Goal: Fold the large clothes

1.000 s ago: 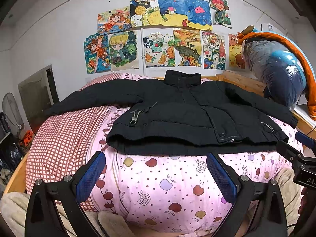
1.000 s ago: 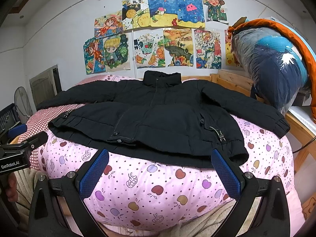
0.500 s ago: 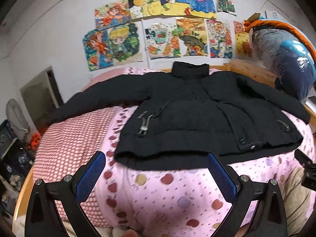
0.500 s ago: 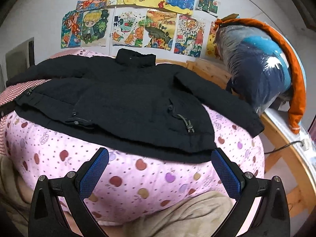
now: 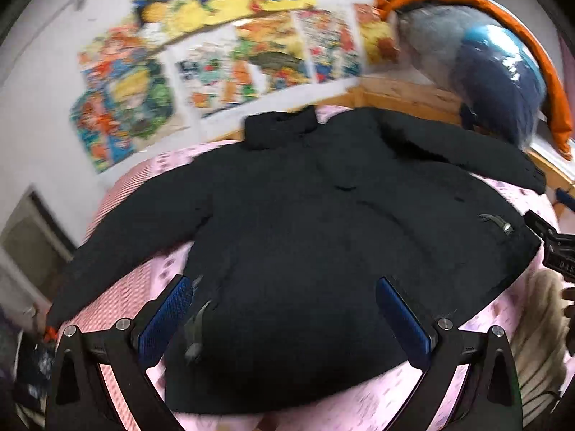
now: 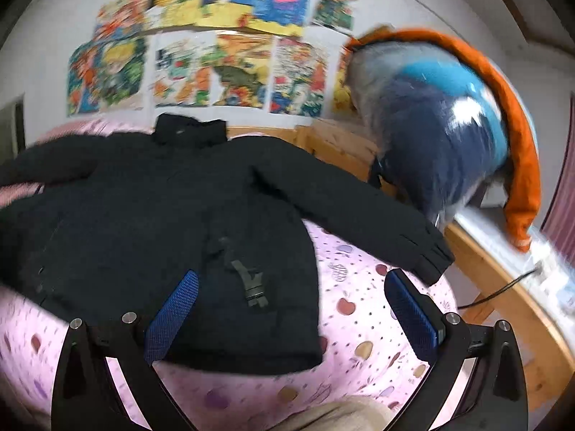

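A black padded jacket (image 5: 323,237) lies spread flat, front up, on a pink patterned bed cover (image 6: 359,323), collar toward the wall and both sleeves out to the sides. It also shows in the right wrist view (image 6: 151,222). My left gripper (image 5: 284,319) is open and empty, above the jacket's lower left hem. My right gripper (image 6: 293,312) is open and empty, above the jacket's lower right corner, near a black buckle (image 6: 253,287). The right sleeve cuff (image 6: 431,255) lies just beyond its right finger.
A wooden bed frame (image 6: 503,287) runs along the right and far side. A plastic-wrapped blue and orange bundle (image 6: 449,136) sits at the far right. Colourful drawings (image 6: 215,54) cover the wall. A red checked cover (image 5: 118,309) lies under the left sleeve. The other gripper shows at the right edge (image 5: 553,248).
Both grippers have moved forward and down over the jacket's lower corners. The jacket has not moved. Both stay open.
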A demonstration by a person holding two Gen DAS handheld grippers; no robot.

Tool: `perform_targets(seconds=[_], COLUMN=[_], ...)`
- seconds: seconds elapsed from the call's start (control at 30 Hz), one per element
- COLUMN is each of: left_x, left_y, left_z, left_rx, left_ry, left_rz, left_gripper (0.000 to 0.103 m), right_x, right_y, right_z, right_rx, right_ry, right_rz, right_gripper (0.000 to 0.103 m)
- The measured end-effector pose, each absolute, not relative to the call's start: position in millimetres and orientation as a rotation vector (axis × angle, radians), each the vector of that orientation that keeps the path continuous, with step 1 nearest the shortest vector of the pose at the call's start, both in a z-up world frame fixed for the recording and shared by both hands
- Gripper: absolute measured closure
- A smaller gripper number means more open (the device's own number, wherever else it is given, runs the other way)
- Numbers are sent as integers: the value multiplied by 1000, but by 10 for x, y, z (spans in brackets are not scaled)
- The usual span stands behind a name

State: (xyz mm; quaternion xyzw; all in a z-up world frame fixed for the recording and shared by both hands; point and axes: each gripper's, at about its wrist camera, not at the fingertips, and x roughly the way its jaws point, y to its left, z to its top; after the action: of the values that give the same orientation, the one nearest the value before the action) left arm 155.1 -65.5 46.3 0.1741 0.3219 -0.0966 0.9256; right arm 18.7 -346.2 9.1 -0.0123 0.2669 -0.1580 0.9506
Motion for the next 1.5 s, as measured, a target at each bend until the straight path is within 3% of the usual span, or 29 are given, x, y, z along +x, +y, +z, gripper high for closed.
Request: perform_targets(seconds=[0.43,0.97,1.03,1.13,1.2,1.3,1.5], left_x=[2862,3807,3914,3979,4003,4048,4114], left_y=[-1641,-2227,-2332,-2496,-2581,-2656,-2420], left_z=[382,-56,-141,-319,-447,-659,-570], left_rx=[408,446,426,435,448,478,354], left_ry=[680,791,835,869,904,1004,1050], left_rz=[-228,-363,-490,-571,-611,-631,-631], left_gripper=[0,0,0,0,0,0,0], right_x=[487,1014,1019,1038,1007,908,905], right_y=[-4990,-5559,-5568,-5587,-5624,-5653,-5450], right_z=[-604,-1003,-1002,-977,-978,-932,-272], right_rx=[620,978,993,1007,1027,1045,832], right_ry=[525,342,318,271,256,219,162], right_rz=[-383,-425,-468,-508,-541,-571,-499], right_gripper=[1,1,7,28,57,78,89])
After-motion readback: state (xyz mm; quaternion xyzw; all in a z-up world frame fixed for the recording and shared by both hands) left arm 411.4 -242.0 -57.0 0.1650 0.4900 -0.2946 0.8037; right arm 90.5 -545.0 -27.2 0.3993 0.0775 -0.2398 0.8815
